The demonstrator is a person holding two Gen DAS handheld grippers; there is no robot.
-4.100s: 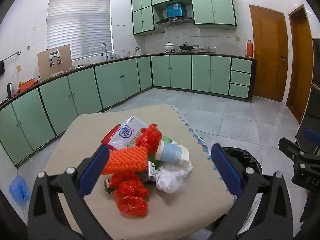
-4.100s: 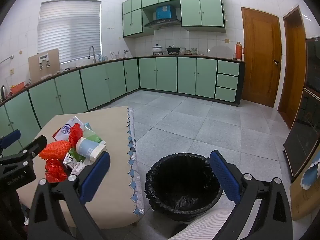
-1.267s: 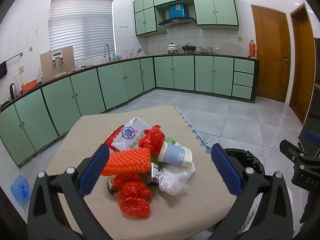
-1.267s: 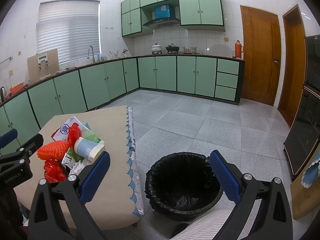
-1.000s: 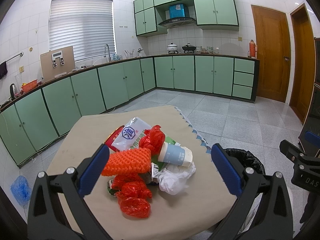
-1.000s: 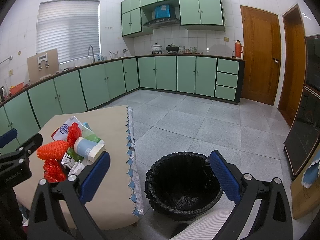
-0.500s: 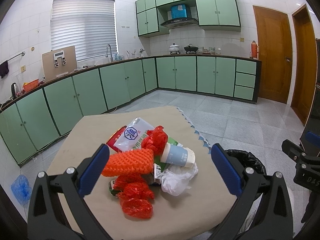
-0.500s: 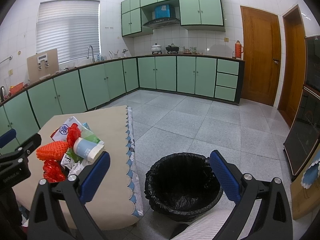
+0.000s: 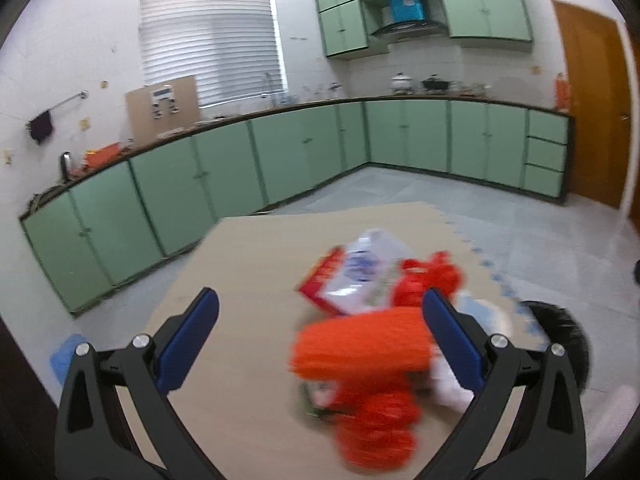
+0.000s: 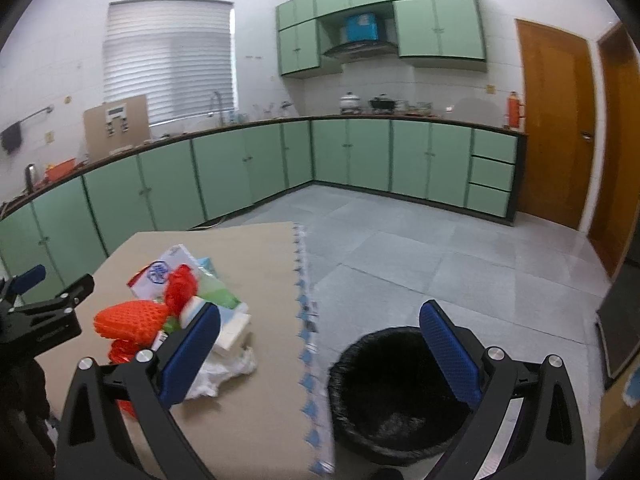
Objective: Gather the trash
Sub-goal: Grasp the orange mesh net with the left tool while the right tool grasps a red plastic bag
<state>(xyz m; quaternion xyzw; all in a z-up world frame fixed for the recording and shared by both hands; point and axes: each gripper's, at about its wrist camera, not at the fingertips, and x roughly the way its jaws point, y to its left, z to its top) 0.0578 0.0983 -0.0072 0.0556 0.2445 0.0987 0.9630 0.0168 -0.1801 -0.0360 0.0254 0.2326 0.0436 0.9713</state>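
Trash pile [image 10: 176,312] heaped on table [image 10: 260,380], beside black-lined bin [image 10: 396,392] on floor. White packet [image 10: 160,272] bears blue round logo, unreadable. Left gripper [image 9: 320,340] jaws apart, swung left since earlier; right gripper [image 10: 320,344] jaws apart, shifted toward pile.

Green base cabinets [image 10: 248,168] along walls; window blind [image 10: 168,60]; wooden door [image 10: 554,124]; red thermos [image 10: 513,110] on counter.
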